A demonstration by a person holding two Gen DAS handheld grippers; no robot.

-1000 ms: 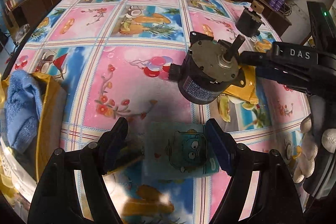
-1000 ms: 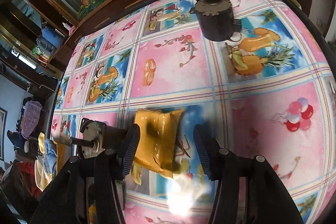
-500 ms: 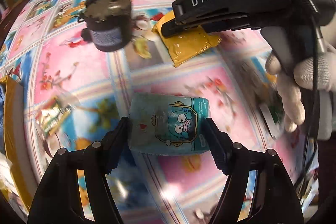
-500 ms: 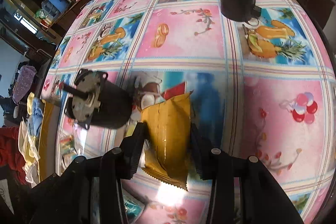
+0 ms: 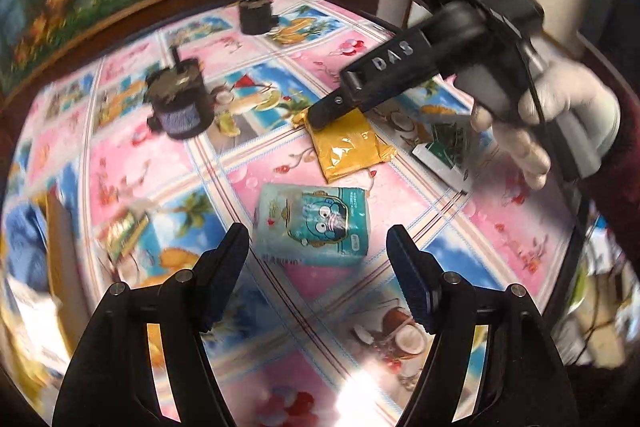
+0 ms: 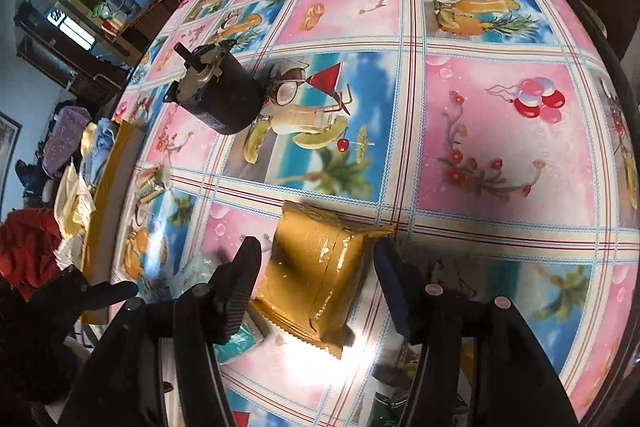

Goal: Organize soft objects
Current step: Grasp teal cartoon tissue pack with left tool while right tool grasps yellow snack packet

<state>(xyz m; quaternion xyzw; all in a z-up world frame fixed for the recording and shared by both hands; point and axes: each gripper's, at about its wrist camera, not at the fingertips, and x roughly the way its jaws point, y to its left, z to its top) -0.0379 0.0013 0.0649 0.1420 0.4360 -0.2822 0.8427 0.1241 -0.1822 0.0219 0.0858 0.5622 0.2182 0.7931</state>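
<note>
Teal cartoon-printed tissue pack [image 5: 312,225], lying flat

Pink and blue squares under bright packets

The glossy checked tablecloth [image 6: 500,131] shows pink flower squares and blue fruit squares; the shiny packet [image 6: 316,275] is mustard yellow, the soft tissue pack [image 5: 316,223] teal with a blue cartoon face, the round motor [image 6: 220,99] black.

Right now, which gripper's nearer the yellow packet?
Right. The right gripper straddles the yellow packet, fingers open on either side. The left gripper is farther back, over the teal tissue pack.
</note>
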